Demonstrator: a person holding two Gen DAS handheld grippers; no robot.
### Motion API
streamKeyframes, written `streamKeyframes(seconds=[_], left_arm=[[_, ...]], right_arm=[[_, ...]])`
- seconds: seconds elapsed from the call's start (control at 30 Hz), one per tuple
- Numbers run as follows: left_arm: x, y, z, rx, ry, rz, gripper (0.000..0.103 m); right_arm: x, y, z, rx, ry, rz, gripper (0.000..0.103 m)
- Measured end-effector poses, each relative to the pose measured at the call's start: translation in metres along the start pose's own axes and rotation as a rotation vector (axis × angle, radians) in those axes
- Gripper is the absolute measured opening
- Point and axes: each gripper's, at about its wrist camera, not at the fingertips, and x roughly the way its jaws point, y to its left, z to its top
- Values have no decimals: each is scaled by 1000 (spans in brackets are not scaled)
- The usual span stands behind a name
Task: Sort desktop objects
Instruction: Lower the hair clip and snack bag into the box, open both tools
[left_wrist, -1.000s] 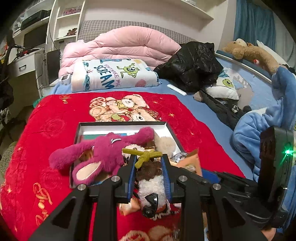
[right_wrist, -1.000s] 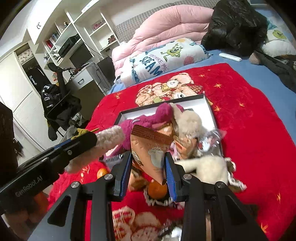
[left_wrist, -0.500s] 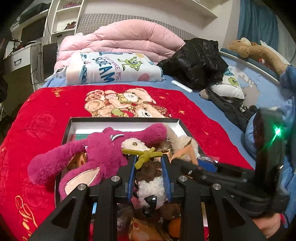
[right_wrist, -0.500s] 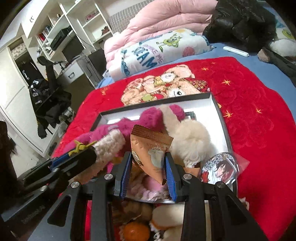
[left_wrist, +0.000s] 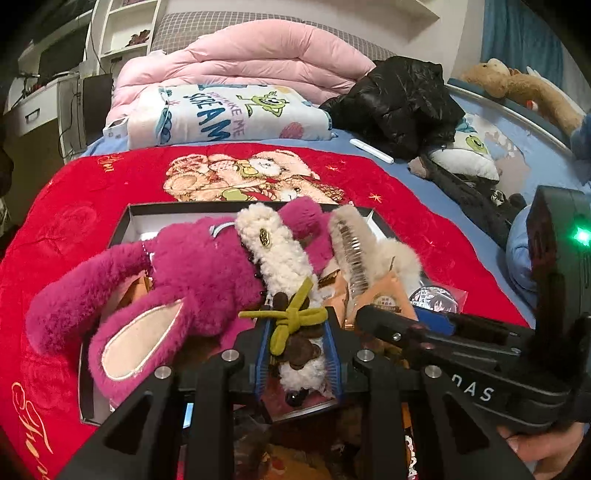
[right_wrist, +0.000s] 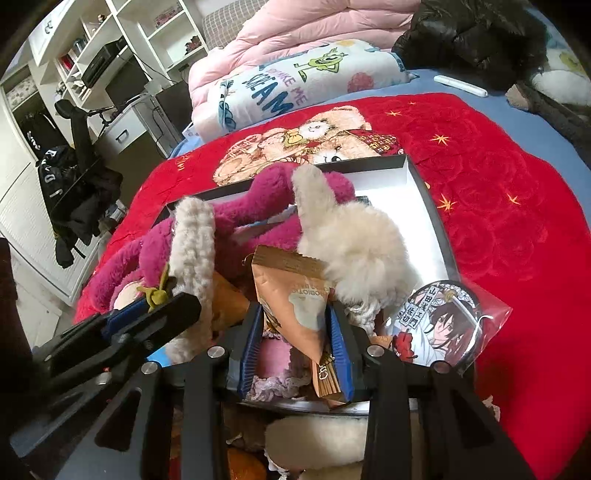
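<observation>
My left gripper (left_wrist: 297, 325) is shut on a cream fluffy hair clip (left_wrist: 275, 254) with a brown plush tail and an olive bow (left_wrist: 291, 323). It holds the clip over the open black box (left_wrist: 127, 218). My right gripper (right_wrist: 295, 314) is shut on an orange snack packet (right_wrist: 295, 295), also over the box (right_wrist: 424, 192). A magenta plush rabbit (left_wrist: 192, 280) and a cream furry clip (right_wrist: 351, 236) lie in the box. The left gripper and its clip show in the right wrist view (right_wrist: 192, 251).
The box sits on a red bear-print blanket (right_wrist: 498, 206) on a bed. A bagged anime badge (right_wrist: 439, 321) leans at the box's right edge. A folded "SCREAM" blanket (left_wrist: 229, 114), pink duvet and black jacket (left_wrist: 402, 103) lie beyond. More plush items lie below the grippers.
Both grippers have moved forward with their loads, from in front of the box to over it. The left gripper's clip now lies against the magenta rabbit.
</observation>
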Motion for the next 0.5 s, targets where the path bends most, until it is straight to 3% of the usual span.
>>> streamKeyframes(seconds=[0.5], left_arm=[[9, 5, -6, -7, 22, 55, 28]], right_arm=[[1, 5, -5, -33, -7, -13, 34]])
